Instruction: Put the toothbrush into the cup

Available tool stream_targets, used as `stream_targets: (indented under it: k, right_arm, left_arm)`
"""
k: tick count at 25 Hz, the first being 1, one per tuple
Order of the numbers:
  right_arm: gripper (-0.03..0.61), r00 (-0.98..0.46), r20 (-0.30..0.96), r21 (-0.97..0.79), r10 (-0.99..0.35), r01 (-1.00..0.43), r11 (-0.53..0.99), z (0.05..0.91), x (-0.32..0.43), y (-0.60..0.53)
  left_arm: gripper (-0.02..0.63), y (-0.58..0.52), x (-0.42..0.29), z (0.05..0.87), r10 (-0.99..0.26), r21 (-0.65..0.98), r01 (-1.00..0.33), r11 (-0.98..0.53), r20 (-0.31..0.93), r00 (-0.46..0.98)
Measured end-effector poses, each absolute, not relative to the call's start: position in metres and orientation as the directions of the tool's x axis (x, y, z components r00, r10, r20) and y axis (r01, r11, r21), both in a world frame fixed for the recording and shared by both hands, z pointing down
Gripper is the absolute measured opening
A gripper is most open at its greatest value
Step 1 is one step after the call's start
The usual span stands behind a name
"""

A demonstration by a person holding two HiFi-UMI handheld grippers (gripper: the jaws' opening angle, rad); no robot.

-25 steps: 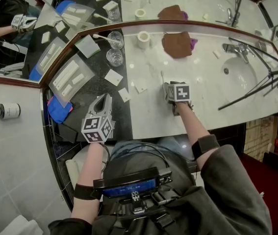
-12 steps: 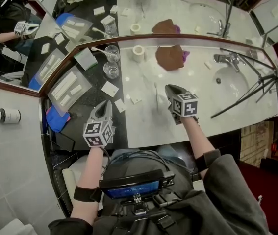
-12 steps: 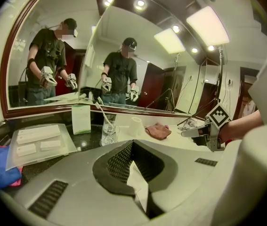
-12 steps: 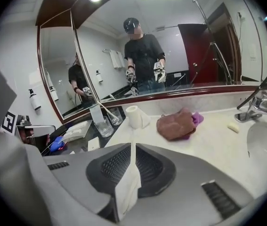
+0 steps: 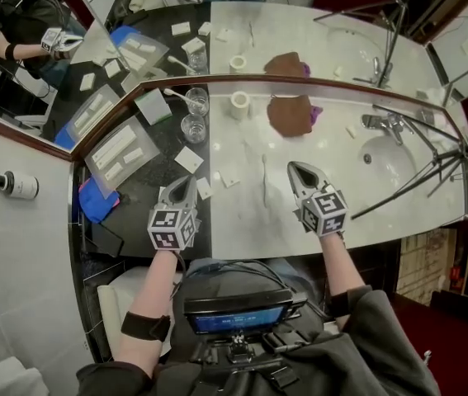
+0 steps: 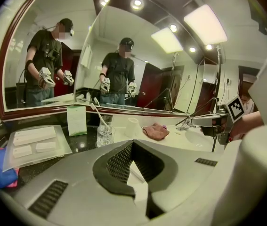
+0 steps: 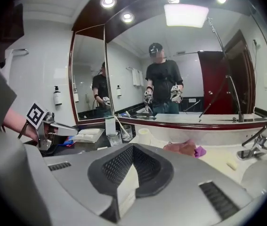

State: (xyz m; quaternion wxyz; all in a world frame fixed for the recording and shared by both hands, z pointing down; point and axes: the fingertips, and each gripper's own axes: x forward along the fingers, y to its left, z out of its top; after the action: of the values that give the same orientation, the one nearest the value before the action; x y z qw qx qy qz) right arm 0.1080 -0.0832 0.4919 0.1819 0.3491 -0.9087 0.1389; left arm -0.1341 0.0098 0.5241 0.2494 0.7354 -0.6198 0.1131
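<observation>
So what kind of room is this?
Most likely a bathroom, maybe a hotel one: there's a sink with a tap, a big wall mirror, and a toothbrush standing in a glass.

Wash basin (image 5: 399, 157) set in pale marble counter.
- Tap (image 5: 380, 123): at basin's rear rim.
- Tripod (image 5: 432, 162): legs spread over basin.
- Brown cloth (image 5: 289, 115): left of basin, by mirror.
- White paper cup (image 5: 240, 103): further left.
- Clear tray (image 5: 120, 148) and blue cloth (image 5: 95, 198): far left, on dark surface.
</observation>
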Motion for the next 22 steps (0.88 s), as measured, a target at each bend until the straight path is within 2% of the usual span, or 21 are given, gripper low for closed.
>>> stream_targets:
  k: [12, 22]
  right_arm:
    - [0.015, -0.656, 0.400, -0.171, -0.640, -0.739, 0.651, 0.488, 0.161, -0.091]
    - [0.015, -0.651, 0.413, -0.188, -0.637, -0.745, 0.640, 0.491, 0.179, -0.091]
  left_arm:
    - [0.002, 0.003, -0.108, 0.508, -0.870, 0.153, -0.976, -0.157, 0.446, 0.210]
    - [0.006, -0.014, -0.112, 0.516, -0.881, 0.230, -0.972, -0.051, 0.448, 0.153]
